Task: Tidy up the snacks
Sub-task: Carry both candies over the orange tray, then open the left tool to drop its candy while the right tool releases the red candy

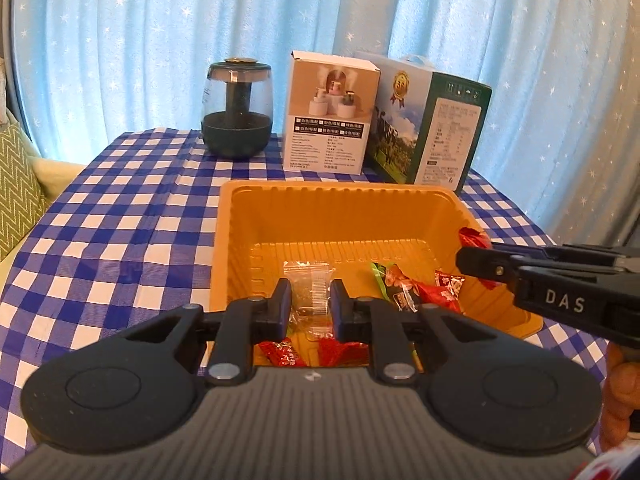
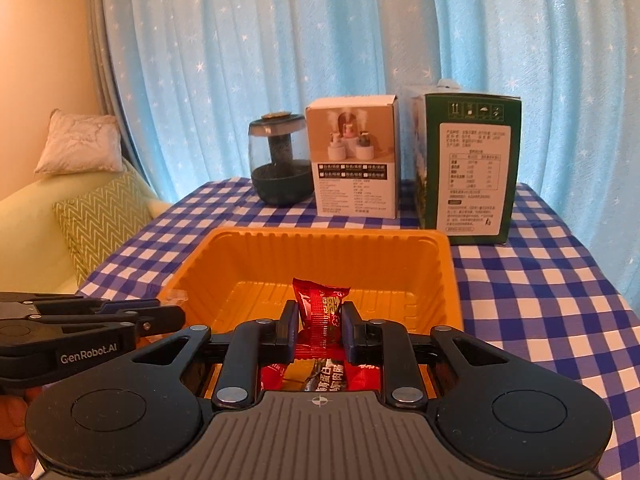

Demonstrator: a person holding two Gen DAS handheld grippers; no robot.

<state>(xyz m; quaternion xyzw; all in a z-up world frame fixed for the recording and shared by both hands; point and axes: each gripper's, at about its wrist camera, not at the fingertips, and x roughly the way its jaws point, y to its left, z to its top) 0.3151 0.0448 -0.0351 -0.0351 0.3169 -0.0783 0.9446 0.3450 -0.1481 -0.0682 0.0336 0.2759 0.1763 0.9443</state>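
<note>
Snacks are gathering in the ribbed orange plastic tray (image 1: pixel 240 240) on the blue-and-white checked tablecloth (image 1: pixel 120 208). Over the tray's near edge, the left gripper (image 1: pixel 311 306) is clamped on a clear plastic snack packet (image 1: pixel 310 288), held above the tray floor. At the tray's right side, the right gripper (image 2: pixel 319 322) pinches a red foil snack packet (image 2: pixel 320 304) upright between its pads. More red wrapped snacks (image 1: pixel 448 285) and one with green wrapping (image 1: pixel 378 274) lie on the tray floor. Beyond the tray's far rim stand a dark green glass-domed humidifier (image 1: pixel 237 110), a white printed carton (image 1: pixel 330 116) and a green-and-white box (image 1: pixel 436 120), side by side before a pale blue starred curtain (image 1: pixel 160 40).
</note>
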